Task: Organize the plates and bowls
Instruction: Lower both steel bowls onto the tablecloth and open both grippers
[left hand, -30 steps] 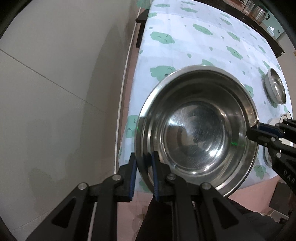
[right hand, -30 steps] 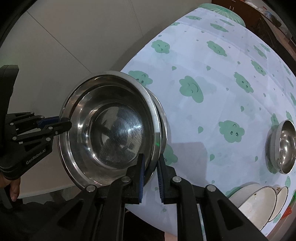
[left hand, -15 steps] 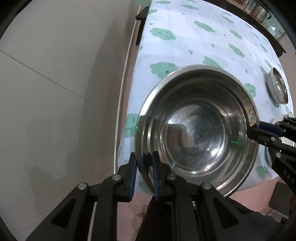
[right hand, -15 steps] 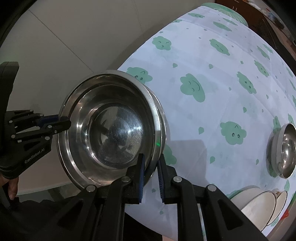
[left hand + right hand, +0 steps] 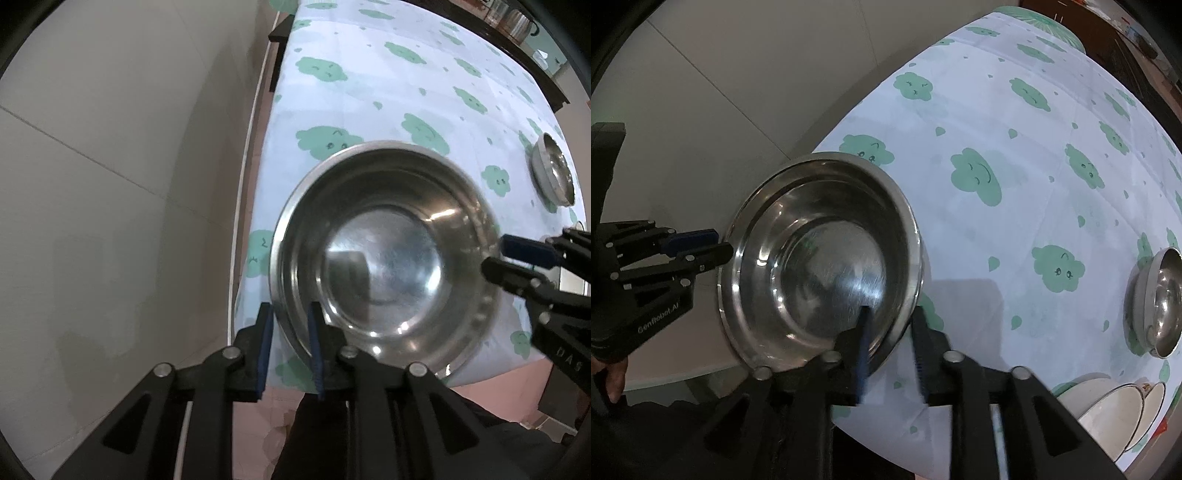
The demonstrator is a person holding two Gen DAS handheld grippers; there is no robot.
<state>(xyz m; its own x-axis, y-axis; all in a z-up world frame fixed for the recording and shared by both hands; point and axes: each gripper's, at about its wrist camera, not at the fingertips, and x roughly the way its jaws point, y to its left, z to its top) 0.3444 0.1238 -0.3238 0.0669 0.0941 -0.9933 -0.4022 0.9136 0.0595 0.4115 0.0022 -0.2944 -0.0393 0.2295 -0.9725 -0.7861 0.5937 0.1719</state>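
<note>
Left tool [image 5: 290, 343]: your jaws stand narrow, one finger on each side of the rim of the steel bowl [image 5: 384, 258] at its 7 o'clock, apparently pinching it. Right tool [image 5: 890, 347]: set wider, it straddles the opposite rim with one finger inside and one outside; a gap shows at the inner finger, so the grip looks loose. Two opposed holds keep a wide, slippery bowl level. The bowl sits at the near corner of the cloud-print surface [image 5: 1015, 147]; whether it rests there or hangs just above cannot be told. Outward at 3 o'clock lies a smaller steel bowl [image 5: 1160, 299]; at 5 o'clock, nested white dishes [image 5: 1108, 410], probably where like pieces are grouped.
</note>
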